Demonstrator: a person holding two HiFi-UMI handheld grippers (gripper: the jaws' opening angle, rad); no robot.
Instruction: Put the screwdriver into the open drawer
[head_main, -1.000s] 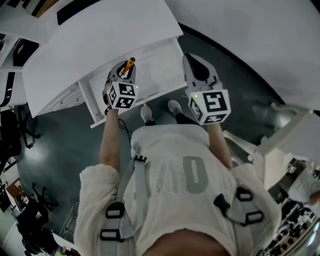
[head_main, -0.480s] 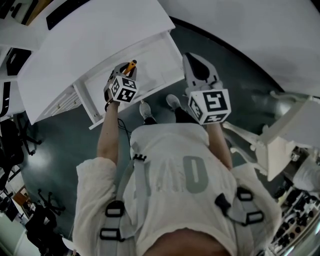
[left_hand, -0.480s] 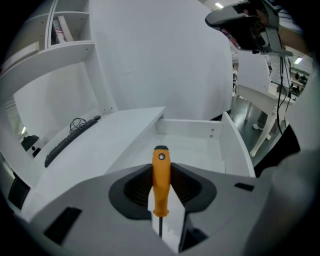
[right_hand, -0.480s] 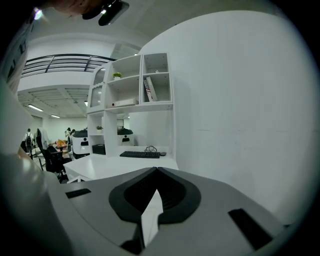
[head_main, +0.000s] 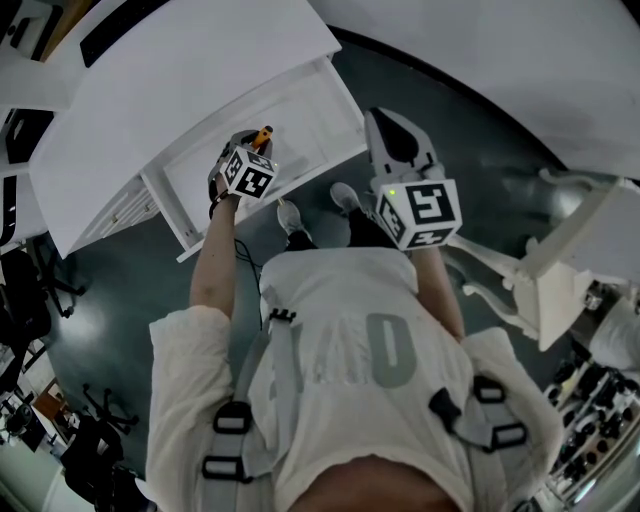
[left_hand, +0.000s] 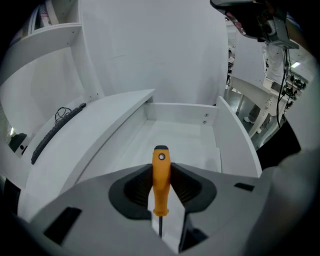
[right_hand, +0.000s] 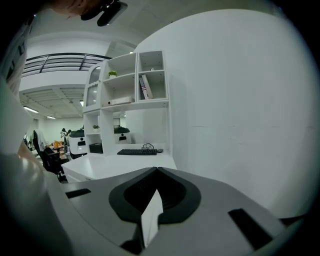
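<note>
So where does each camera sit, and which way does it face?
Head view: on the person's head, looking steeply down at the drawer, arms and shoes.
Left gripper view: on the left gripper, facing into the drawer; its jaws hold the screwdriver.
Right gripper view: on the right gripper, facing desk and shelves; jaws shut, empty.
Shared: head and left gripper views both show the screwdriver.

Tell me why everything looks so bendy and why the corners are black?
Left gripper view: a wide-angle lens curves the drawer and darkens the corners, yet the orange screwdriver looks sharp. Right gripper view: the shelves bow and the left edge is blurry. Head view: the desk bulges like a bubble; light is soft, no strong glare.
</note>
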